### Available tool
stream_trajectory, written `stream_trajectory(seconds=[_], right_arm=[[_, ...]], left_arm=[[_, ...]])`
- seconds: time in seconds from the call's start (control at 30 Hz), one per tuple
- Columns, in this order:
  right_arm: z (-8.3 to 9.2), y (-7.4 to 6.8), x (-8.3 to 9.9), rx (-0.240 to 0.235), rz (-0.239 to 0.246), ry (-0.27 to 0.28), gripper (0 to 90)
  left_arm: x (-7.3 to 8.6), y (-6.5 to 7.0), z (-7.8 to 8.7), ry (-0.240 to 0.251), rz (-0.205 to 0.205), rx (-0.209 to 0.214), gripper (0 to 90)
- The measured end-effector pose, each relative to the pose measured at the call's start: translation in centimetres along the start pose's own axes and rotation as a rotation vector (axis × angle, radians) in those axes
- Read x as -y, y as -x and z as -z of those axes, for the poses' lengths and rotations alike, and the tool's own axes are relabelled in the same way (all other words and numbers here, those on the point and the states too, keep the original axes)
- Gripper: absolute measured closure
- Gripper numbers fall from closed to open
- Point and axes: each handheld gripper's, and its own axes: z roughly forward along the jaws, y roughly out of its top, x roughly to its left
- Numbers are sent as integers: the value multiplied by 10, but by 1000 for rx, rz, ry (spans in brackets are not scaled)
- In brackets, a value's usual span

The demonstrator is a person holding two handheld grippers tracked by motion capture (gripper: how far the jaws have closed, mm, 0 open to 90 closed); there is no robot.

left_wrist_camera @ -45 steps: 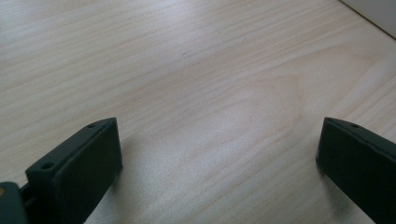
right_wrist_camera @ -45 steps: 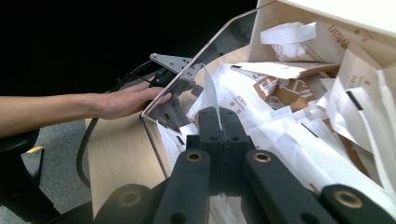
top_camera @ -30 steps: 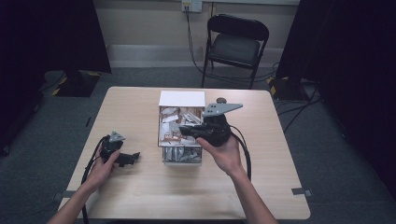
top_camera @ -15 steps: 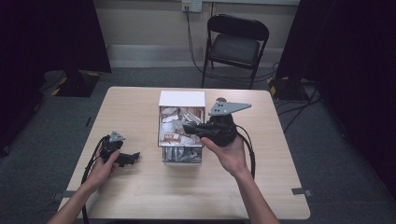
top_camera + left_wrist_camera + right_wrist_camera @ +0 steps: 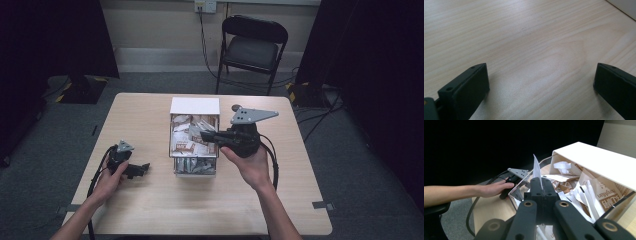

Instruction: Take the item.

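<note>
A box (image 5: 195, 106) with a white back and clear walls stands mid-table, full of brown and white paper packets (image 5: 186, 146). My right gripper (image 5: 204, 135) hovers over its right side, pointing left, shut on a thin white packet (image 5: 196, 131). In the right gripper view the packet (image 5: 537, 168) stands upright, pinched between the closed jaws of the right gripper (image 5: 541, 181) above the heap of packets (image 5: 584, 192). My left gripper (image 5: 142, 169) rests on the table (image 5: 150, 210) left of the box. Its jaws stand wide apart over bare wood (image 5: 536, 37), and nothing lies between the left gripper (image 5: 541, 75) jaws.
A black folding chair (image 5: 252, 45) stands beyond the far edge of the table. Cables (image 5: 272, 155) trail from both grippers. In the right gripper view the other hand (image 5: 496, 187) holds its gripper (image 5: 511, 180) past the box's clear wall (image 5: 524, 182).
My right gripper has risen a little and drifted right over the box, carrying the white packet. The left hand has stayed put.
</note>
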Motion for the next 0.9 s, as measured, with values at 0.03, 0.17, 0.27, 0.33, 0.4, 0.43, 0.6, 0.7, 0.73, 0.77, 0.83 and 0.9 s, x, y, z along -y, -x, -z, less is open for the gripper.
stream_trajectory(seconds=[0.03,0.17,0.27,0.33,0.4,0.43,0.6,0.7,0.73,0.77,0.83,0.9], right_arm=[[1,0,0,1,1,4,900],[7,-3,-3,5,7,19,900],[12,-3,-3,15,6,30,900],[16,-2,-3,36,7,32,900],[20,-1,-4,38,3,38,900],[23,0,-4,41,-2,43,900],[31,2,-4,56,-8,56,900],[33,3,-5,58,-7,59,900],[34,3,-6,55,-8,59,900],[34,3,-6,57,-5,55,900],[35,4,-7,55,-1,56,900],[36,7,-8,57,-7,58,900]], left_arm=[[0,0,0,0,0,0,0],[0,0,0,-2,-1,1,0],[0,0,0,0,0,0,0],[0,0,0,0,0,0,0],[0,0,0,0,1,0,0],[0,0,0,0,1,-3,0],[0,1,0,1,2,-4,0],[0,0,0,1,2,-3,0],[0,0,0,1,2,-3,0],[0,0,0,1,2,-4,0],[0,1,0,2,2,-4,0],[0,0,0,1,2,-4,0]])
